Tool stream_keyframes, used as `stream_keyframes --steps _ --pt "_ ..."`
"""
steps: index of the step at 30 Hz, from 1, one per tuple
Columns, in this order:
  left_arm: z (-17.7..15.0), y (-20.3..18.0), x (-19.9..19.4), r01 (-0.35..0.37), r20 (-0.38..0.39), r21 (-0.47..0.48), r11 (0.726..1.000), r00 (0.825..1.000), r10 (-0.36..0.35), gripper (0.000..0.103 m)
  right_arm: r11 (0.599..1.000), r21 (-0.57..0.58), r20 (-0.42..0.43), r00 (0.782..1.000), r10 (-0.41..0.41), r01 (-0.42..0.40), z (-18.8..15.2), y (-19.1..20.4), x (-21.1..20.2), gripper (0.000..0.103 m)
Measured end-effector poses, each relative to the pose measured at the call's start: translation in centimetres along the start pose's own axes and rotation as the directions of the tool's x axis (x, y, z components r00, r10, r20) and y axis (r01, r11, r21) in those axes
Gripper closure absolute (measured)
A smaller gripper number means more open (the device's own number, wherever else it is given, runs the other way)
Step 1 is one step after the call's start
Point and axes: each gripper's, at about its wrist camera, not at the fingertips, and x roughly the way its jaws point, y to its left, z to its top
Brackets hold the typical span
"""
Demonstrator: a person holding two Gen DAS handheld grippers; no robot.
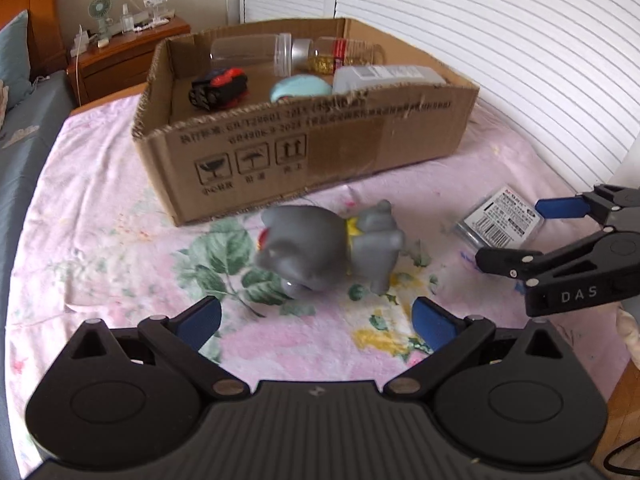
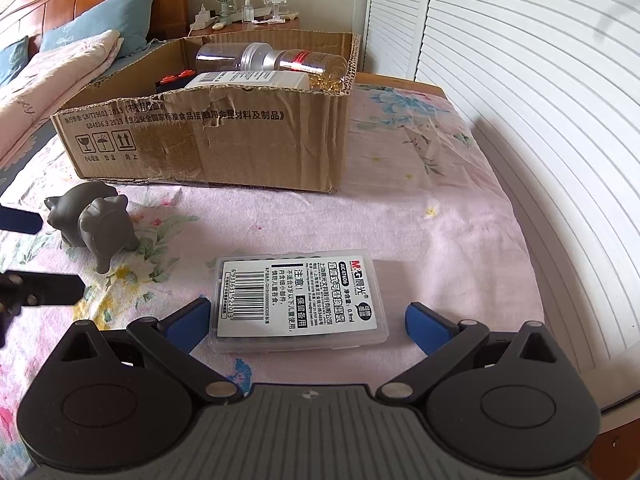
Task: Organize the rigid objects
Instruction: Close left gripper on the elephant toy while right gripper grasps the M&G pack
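On the floral bedsheet, your left gripper faces the grey toy animal, jaws open; your right gripper, jaws open, straddles the clear refill case before the cardboard box.

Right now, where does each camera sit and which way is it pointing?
Left wrist: on the left gripper, jaws open, facing the grey toy and cardboard box; the right gripper shows at the right edge.
Right wrist: on the right gripper, jaws open around the clear plastic case, box beyond; left fingers show at the left edge.
Shared: toy, case, box, floral sheet.
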Motion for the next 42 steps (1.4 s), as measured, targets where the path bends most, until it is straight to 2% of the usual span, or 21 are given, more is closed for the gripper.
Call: stream_keyframes --steps 5,18,24,29,34,42 --pt "-0.1 -0.9 0.9 -0.046 0.014 0.024 0.999 0.999 0.046 0.001 1.000 -0.009 0.005 1.000 0.008 -0.008 0.0 -0.1 0.0 0.000" --pt "1.0 -1.3 1.8 -0.088 0.039 -0.039 0.995 0.995 0.090 0.001 0.999 -0.030 0.013 1.000 0.026 -0.026 0.0 -0.3 0.1 0.000" --pt "1.6 -1.3 1.7 -0.038 0.042 -0.074 0.997 0.998 0.041 0.004 0.998 -0.044 0.026 0.999 0.039 -0.038 -0.1 -0.3 0.1 0.000" --pt "1.9 -1.8 1.7 -0.044 0.051 -0.047 0.998 0.998 0.046 0.014 0.997 -0.059 0.027 0.998 0.051 -0.050 0.2 -0.2 0.4 0.000" --pt "2.1 -1.6 1.7 -0.049 0.057 -0.046 0.998 0.997 0.052 0.020 0.994 -0.081 0.026 0.997 0.069 -0.067 0.6 0.0 0.7 0.000" --pt "2.4 -1.3 2.1 -0.049 0.066 -0.020 0.999 0.997 0.050 0.020 0.990 -0.106 0.015 0.996 0.092 -0.090 1.1 0.4 1.0 0.000"
